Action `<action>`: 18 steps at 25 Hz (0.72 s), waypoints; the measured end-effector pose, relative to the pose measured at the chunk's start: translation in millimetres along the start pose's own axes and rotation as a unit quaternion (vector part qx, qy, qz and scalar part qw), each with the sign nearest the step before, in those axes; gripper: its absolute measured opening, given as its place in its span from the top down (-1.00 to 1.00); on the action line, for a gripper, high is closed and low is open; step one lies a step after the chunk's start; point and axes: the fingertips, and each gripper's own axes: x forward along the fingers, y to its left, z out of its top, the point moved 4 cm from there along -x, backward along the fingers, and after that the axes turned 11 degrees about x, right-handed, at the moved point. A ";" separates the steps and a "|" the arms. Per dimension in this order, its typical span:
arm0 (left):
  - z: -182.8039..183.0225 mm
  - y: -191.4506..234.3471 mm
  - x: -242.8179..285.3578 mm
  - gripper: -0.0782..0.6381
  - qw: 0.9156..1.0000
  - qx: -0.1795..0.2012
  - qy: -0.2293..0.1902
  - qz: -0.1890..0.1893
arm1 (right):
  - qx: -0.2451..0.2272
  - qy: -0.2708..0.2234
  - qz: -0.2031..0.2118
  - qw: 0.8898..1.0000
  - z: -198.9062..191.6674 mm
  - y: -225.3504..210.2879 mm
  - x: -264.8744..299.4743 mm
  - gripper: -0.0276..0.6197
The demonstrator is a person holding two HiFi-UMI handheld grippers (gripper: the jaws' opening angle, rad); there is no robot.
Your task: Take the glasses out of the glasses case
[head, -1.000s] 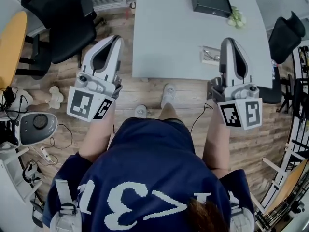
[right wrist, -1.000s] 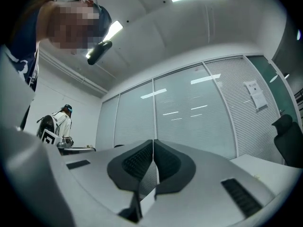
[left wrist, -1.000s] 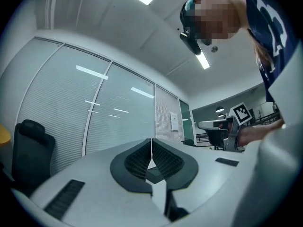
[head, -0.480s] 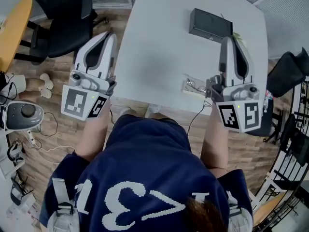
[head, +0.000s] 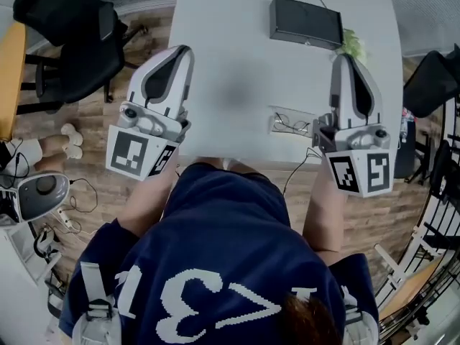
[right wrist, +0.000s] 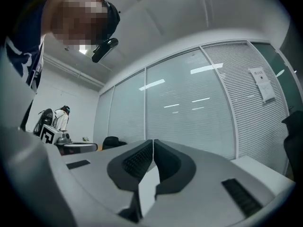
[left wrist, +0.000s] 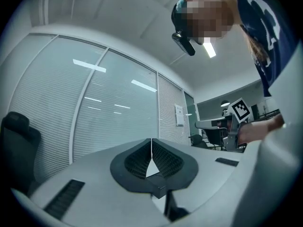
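Both left gripper [head: 178, 50] and right gripper [head: 346, 58] show fingers [left wrist: 165, 161] pressed together, empty; glasses [head: 291, 126] lie on the table [head: 230, 42].

Case [head: 306, 21] at table [head: 230, 70] far edge — glasses [head: 291, 126] near front edge, right.

Between your left gripper [head: 182, 52] and right gripper [head: 345, 58] the middle of the desk [head: 237, 42] lies open, near edge to far edge. The right half is crowded: glasses [head: 291, 125] by the near edge just beside your right gripper, a black case [head: 305, 21] at the far edge, a green clump [head: 352, 44] at its right end. A black chair [head: 72, 42] stands off the left edge.
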 end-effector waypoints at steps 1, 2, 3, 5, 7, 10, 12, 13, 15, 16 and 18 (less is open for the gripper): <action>-2.8 -3.2 7.6 0.73 1.000 -0.004 -0.001 -0.017 | -0.001 0.001 -0.017 1.000 -0.4 -3.8 -6.1 0.83; -5.6 -7.1 15.1 0.73 0.999 -0.008 -0.003 -0.031 | -0.004 0.002 -0.033 0.999 -0.6 -8.1 -12.6 0.83; -8.6 -11.6 22.5 0.73 0.999 -0.013 -0.004 -0.043 | -0.006 0.000 -0.048 0.999 -0.7 -12.8 -18.8 0.83; -14.8 -22.1 36.4 0.73 0.998 -0.022 -0.006 -0.065 | -0.008 -0.004 -0.072 0.997 -0.8 -21.3 -30.6 0.83; -20.7 -32.6 46.2 0.73 0.996 -0.029 -0.006 -0.088 | -0.013 0.001 -0.083 0.996 -5.1 -24.5 -40.9 0.83; -29.9 -50.9 56.3 0.73 0.992 -0.039 -0.001 -0.122 | -0.008 0.072 -0.050 0.996 -32.2 -24.8 -53.9 0.83; -36.7 -64.6 61.7 0.73 0.989 -0.044 0.004 -0.139 | -0.007 0.161 -0.012 0.987 -66.2 -26.9 -62.9 0.83; -40.2 -70.4 63.4 0.73 0.988 -0.046 0.006 -0.145 | -0.013 0.207 0.001 0.978 -86.2 -28.7 -68.2 0.83; -47.8 -79.2 64.0 0.73 0.987 -0.049 0.012 -0.154 | -0.032 0.299 0.013 0.954 -130.0 -32.7 -81.5 0.82; -51.7 -82.5 63.4 0.73 0.986 -0.051 0.016 -0.157 | -0.042 0.342 0.016 0.939 -152.5 -34.1 -89.2 0.82; -59.2 -87.5 61.9 0.73 0.985 -0.053 0.026 -0.162 | -0.062 0.422 0.028 0.904 -196.6 -36.0 -105.2 0.82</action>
